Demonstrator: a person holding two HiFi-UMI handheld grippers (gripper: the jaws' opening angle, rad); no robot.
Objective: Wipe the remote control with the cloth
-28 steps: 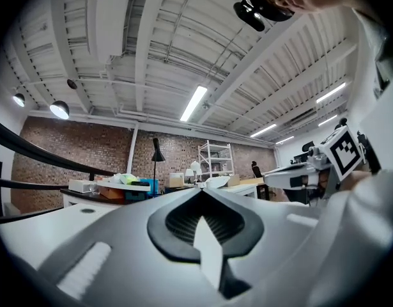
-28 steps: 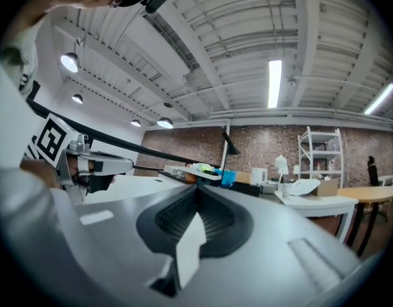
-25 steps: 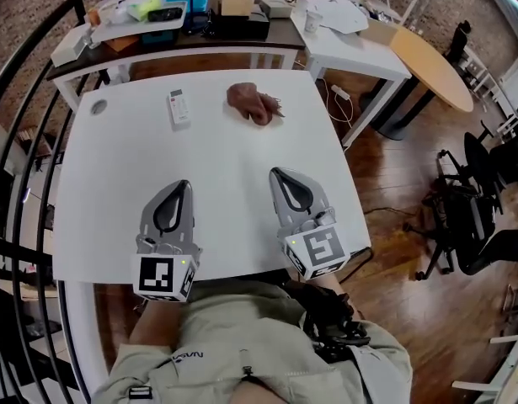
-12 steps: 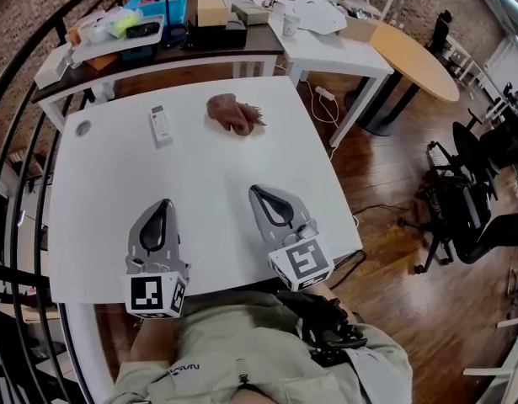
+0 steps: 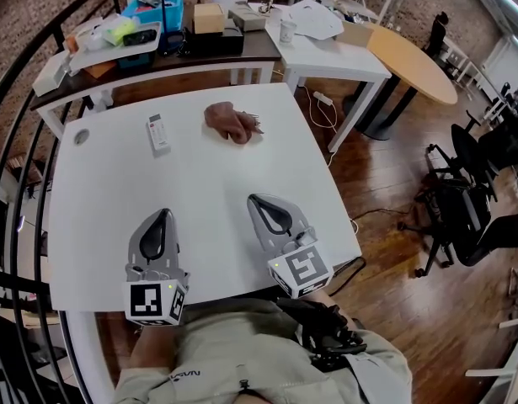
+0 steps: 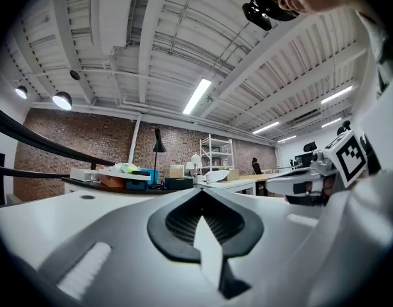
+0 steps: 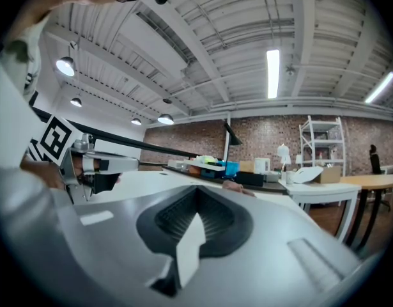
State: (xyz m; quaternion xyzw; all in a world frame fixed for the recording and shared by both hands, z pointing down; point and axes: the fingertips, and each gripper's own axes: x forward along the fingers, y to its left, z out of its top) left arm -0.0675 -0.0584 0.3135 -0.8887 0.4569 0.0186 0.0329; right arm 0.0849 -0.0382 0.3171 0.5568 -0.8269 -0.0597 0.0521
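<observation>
A white remote control (image 5: pixel 158 133) lies flat at the far left of the white table (image 5: pixel 98 225). To its right sits a crumpled reddish-brown cloth (image 5: pixel 231 121), whose top also peeks over the jaws in the right gripper view (image 7: pixel 238 185). My left gripper (image 5: pixel 162 214) rests near the table's front edge, shut and holding nothing (image 6: pixel 200 194). Beside it my right gripper (image 5: pixel 258 199) is also shut and holds nothing (image 7: pixel 197 190). Both point toward the far side, well short of the remote and the cloth.
A round grommet (image 5: pixel 82 135) sits in the table's far left corner. Behind the table stands a dark bench (image 5: pixel 157 57) with a blue bin and boxes, then a white desk (image 5: pixel 343 53). A black railing (image 5: pixel 23 192) runs along the left; office chairs (image 5: pixel 469 217) stand to the right.
Only the head view has shifted a little. Both grippers stay shut near the front edge, and the remote and cloth lie where they were.
</observation>
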